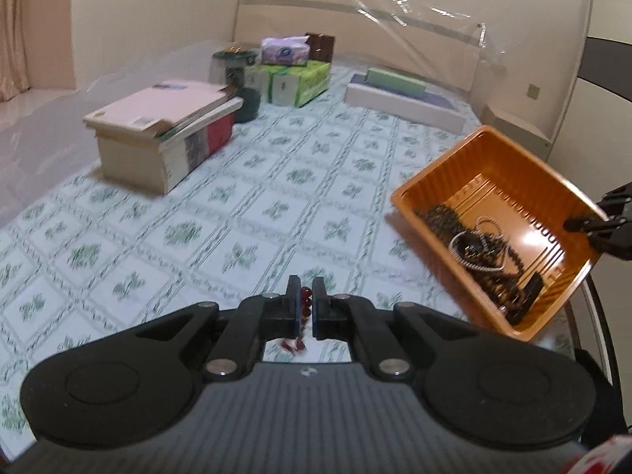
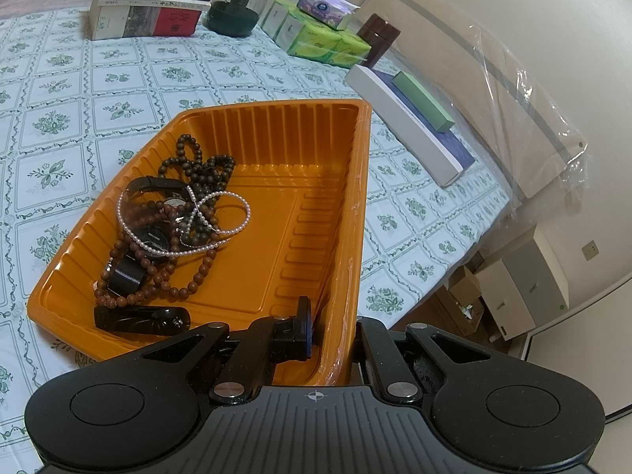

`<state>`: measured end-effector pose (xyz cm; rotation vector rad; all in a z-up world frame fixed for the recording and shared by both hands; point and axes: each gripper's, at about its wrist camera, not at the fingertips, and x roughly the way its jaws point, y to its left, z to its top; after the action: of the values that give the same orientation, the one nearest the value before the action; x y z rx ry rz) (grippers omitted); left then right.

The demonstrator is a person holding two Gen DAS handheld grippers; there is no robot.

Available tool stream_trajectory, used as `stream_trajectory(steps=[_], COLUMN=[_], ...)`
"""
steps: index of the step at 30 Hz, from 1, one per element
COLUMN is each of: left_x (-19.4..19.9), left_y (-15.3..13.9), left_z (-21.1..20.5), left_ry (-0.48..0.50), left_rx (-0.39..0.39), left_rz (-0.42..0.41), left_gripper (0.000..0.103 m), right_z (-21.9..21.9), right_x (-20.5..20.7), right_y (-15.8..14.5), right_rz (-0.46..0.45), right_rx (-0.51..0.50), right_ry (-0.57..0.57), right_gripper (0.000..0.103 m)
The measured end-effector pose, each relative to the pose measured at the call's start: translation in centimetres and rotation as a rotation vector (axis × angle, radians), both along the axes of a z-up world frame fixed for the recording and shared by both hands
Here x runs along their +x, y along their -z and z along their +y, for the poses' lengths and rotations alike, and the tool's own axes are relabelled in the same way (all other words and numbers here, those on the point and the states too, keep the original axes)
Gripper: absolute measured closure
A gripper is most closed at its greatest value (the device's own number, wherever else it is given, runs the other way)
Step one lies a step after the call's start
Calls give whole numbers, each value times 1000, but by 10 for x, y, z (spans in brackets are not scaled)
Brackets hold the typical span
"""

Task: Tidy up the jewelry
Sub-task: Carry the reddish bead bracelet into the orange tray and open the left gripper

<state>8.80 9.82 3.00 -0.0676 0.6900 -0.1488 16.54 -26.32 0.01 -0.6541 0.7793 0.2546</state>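
My left gripper (image 1: 305,300) is shut on a string of dark red beads (image 1: 305,305), which hangs below the jaws above the patterned cloth. To its right sits the orange tray (image 1: 501,158), tilted, with bead strings and a pearl strand inside. In the right wrist view my right gripper (image 2: 333,326) is shut on the orange tray's near wall (image 2: 339,308): one finger inside, one outside. The tray holds brown bead strings (image 2: 158,276), a pearl necklace (image 2: 221,213), dark bead strings (image 2: 197,166), a black watch (image 2: 154,237) and a black clip (image 2: 142,319).
A stack of books (image 1: 166,126), a dark green jar (image 1: 237,75), green tissue packs (image 1: 296,79) and a brown box stand at the far side. A long white box (image 1: 403,102) lies to the right. A plastic-wrapped board leans on the wall. The table edge drops off at right.
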Motion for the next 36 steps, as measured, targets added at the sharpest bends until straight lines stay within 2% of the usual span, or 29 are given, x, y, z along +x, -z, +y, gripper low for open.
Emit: stream_trajectory(steps=[6, 20, 28, 36], left_x=[13, 49, 66, 80], left_y=[-12, -18, -8, 3], left_z=[-28, -154, -192, -207], left_ry=[85, 376, 457, 488], left_rx=[-6, -74, -83, -74], left_rz=[-27, -61, -28, 5], left_gripper=[99, 99, 99, 99], right_z=[-1, 0, -1, -1], right_x=[0, 2, 2, 3], right_y=[0, 3, 3, 4], right_rz=[-1, 8, 10, 14], right_rx=[2, 6, 10, 13], right_ry=[2, 6, 7, 10], right_gripper=[98, 98, 98, 98])
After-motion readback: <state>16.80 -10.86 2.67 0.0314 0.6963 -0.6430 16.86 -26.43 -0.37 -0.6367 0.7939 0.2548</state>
